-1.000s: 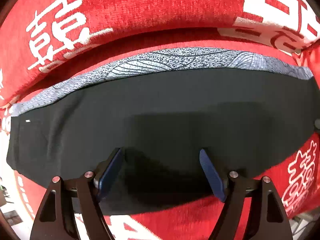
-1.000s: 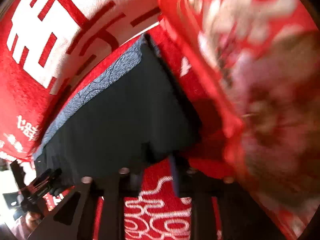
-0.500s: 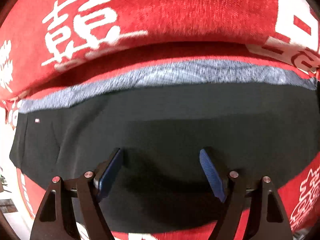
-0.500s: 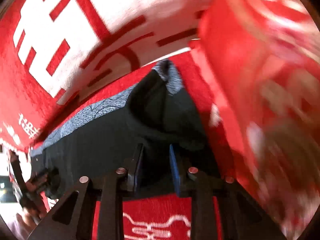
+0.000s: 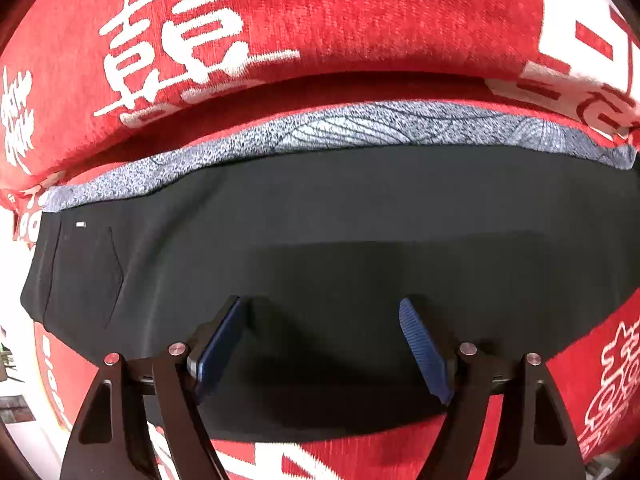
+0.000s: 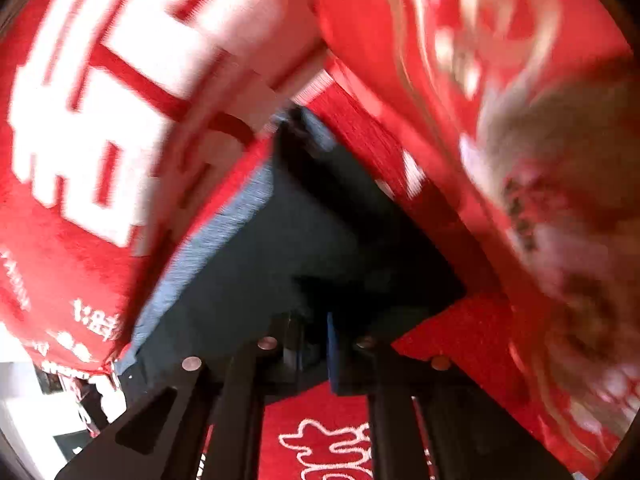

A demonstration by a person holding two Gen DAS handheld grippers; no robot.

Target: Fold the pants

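On your left, the black pants (image 5: 340, 216) lie flat across the red blanket (image 5: 320, 24) with its white characters, the grey patterned strip (image 5: 360, 128) along their far edge and a small white tag (image 5: 81, 224) near the left end. Your left gripper (image 5: 324, 344) hovers over the near edge with its blue pads (image 5: 420, 344) spread wide and nothing between them, so bring it down onto that near hem and pinch both layers before you lift. On your right, the right gripper (image 6: 312, 344) has just been closing and its jaws now stand pressed together on the near right corner of the pants (image 6: 280, 264); the view is blurred, so check that the cloth sits well inside the pads and not only at the tips. Lift both ends level and carry them together, so that the fold line runs straight. Keep the right end clear of the bunched red bedding (image 6: 500, 140) on the right.
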